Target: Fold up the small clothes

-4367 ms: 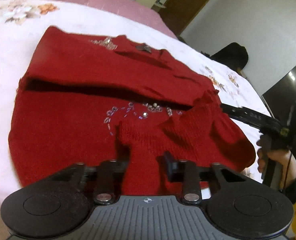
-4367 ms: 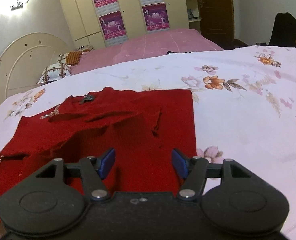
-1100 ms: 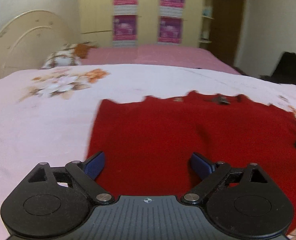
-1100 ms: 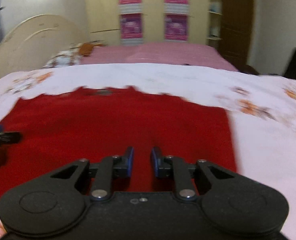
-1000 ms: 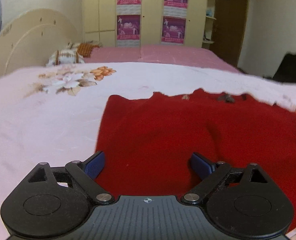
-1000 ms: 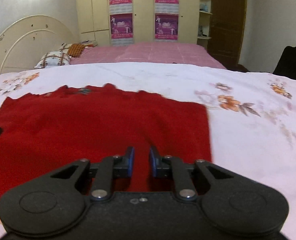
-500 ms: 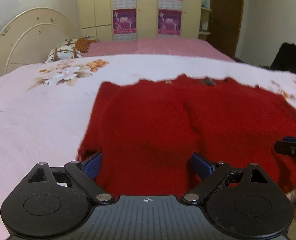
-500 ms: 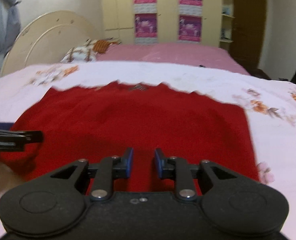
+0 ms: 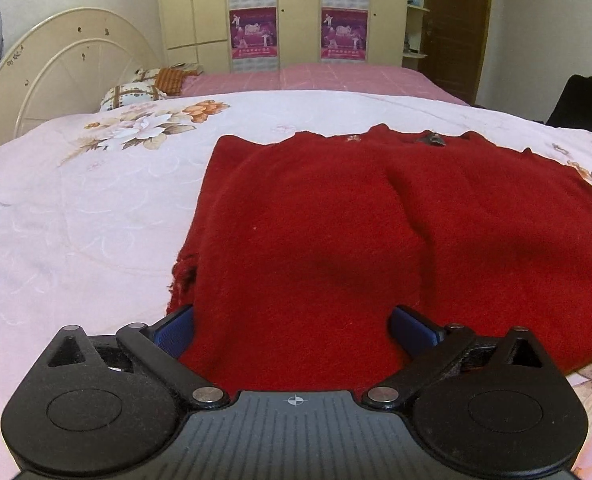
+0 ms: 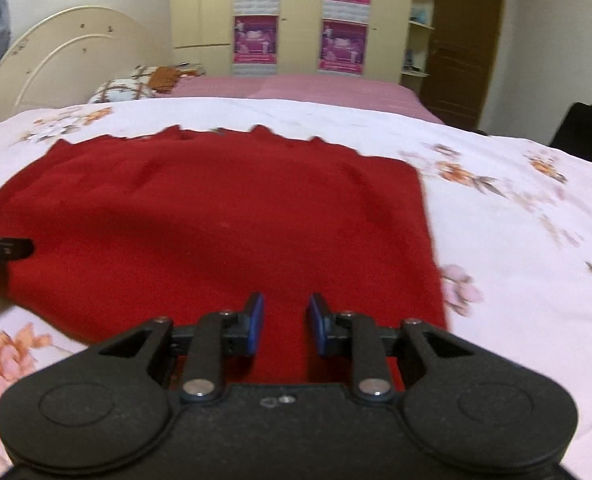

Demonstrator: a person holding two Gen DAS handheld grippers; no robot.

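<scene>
Red sweater (image 9: 335, 232), right fingers (image 10: 256, 322) slightly wider

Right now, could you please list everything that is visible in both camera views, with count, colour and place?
sweater: one, red, folded flat on the near bed.
bedsheet: one, pale pink with flower prints, under the sweater.
second bed: one, pink cover, behind the near bed.
pillows: at least two, patterned, by the headboard.
headboard: one, cream, rounded, far left.
wardrobe: one, cream, back wall.
posters: four, purple-pink, on the wardrobe doors.
door: one, dark brown, back right.
dark object: one, black, far right; cannot tell what.
left gripper: black with blue pads, wide open, over the sweater's near edge.
right gripper: black with blue pads, open with a narrow gap, over the sweater.
</scene>
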